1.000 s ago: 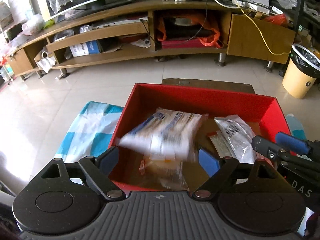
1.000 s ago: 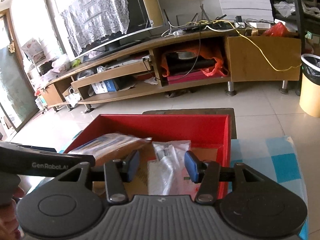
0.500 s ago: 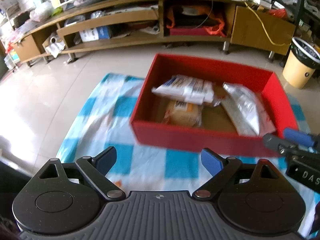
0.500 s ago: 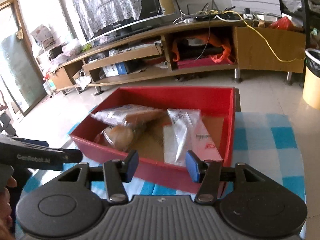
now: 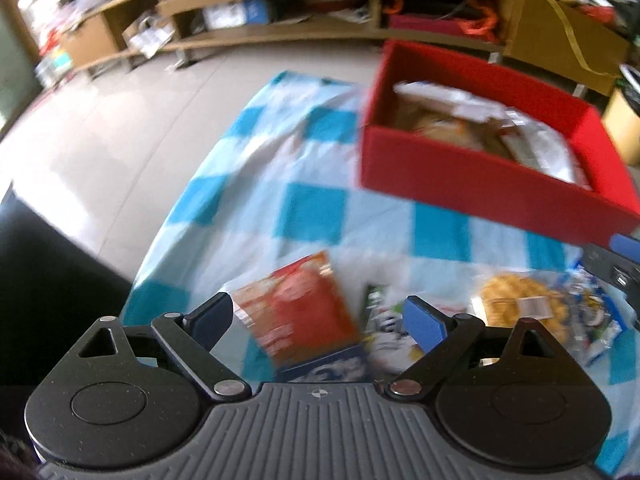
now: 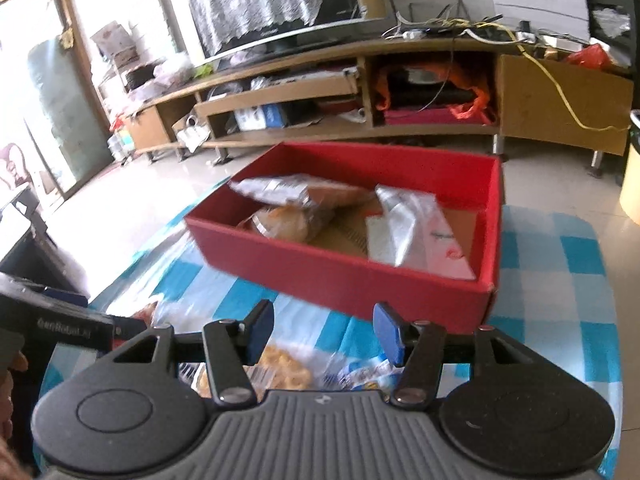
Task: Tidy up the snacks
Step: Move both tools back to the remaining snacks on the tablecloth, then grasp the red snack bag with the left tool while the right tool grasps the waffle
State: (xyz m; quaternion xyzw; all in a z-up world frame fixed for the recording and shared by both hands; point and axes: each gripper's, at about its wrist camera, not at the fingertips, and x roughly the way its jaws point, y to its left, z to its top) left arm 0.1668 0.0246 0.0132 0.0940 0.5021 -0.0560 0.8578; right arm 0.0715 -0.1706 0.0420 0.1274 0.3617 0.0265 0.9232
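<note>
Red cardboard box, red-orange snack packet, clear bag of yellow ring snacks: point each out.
Red cardboard box [image 6: 340, 276]: right wrist view, near outer wall.
Red-orange snack packet [image 5: 296, 312]: left wrist view, middle of its front face.
Clear bag of yellow ring snacks [image 5: 516, 300]: left wrist view, on the yellow rings.

The right gripper [image 6: 323, 334], jaws apart, hangs above a cracker bag [image 6: 286, 374]; the red box [image 6: 348, 276] stands at 12 o'clock.

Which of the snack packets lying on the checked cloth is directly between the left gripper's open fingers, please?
The red-orange foil packet sits between the left gripper fingers; the clear bag of golden biscuits lies further right.
</note>
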